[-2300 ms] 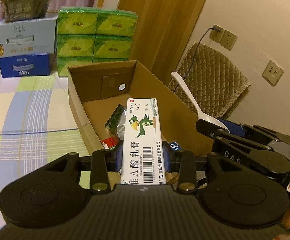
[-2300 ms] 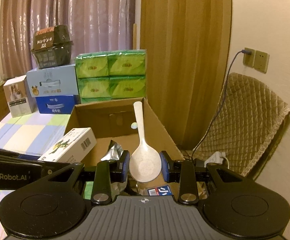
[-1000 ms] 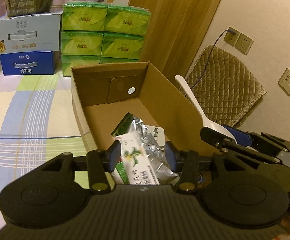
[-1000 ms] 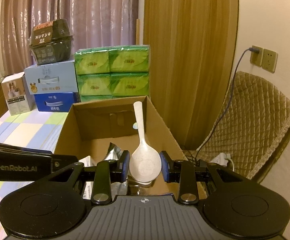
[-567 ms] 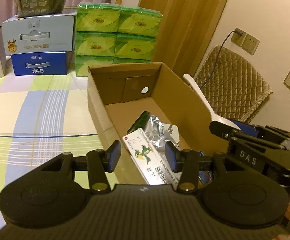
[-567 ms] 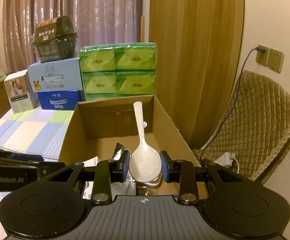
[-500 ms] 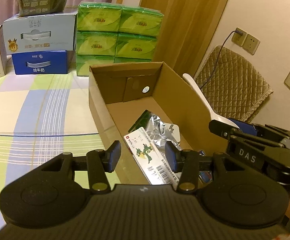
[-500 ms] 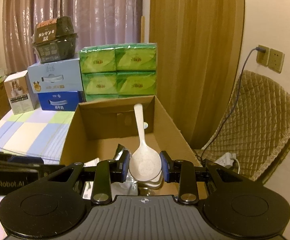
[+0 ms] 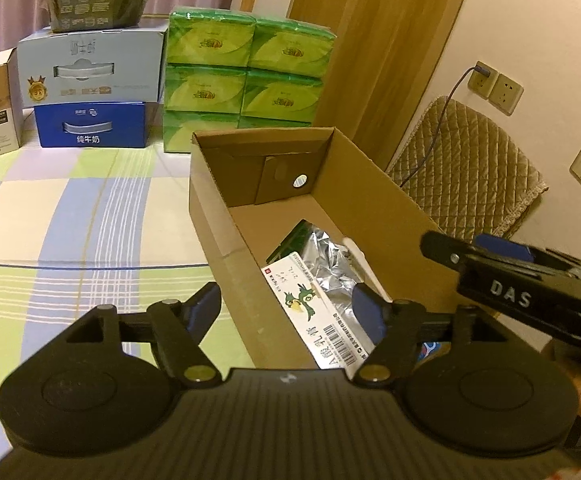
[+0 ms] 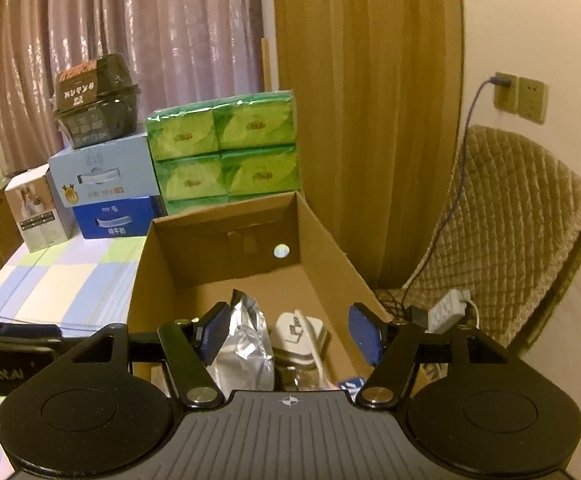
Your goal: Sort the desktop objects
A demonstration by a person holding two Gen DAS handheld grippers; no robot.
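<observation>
Inside the cardboard box (image 9: 374, 196), at its near end, I see the ointment carton (image 9: 322, 312) lying flat: a long white pack with a green bird, a barcode and a small red mark. It rests partly on a crinkled silver foil pouch (image 10: 242, 344). The white plastic spoon (image 10: 310, 336) lies beside the pouch, smooth and pale, bowl toward the far wall as far as I can tell. My left gripper (image 9: 288, 308) has just been opening; its blue pads stand apart over the box's near wall, gripping nothing. My right gripper (image 10: 292, 332) has likewise just been opening, jaws spread clear of the spoon below. The box is plain brown corrugated board with a round hole in its far wall, sitting on a checked tablecloth (image 9: 70, 216).
</observation>
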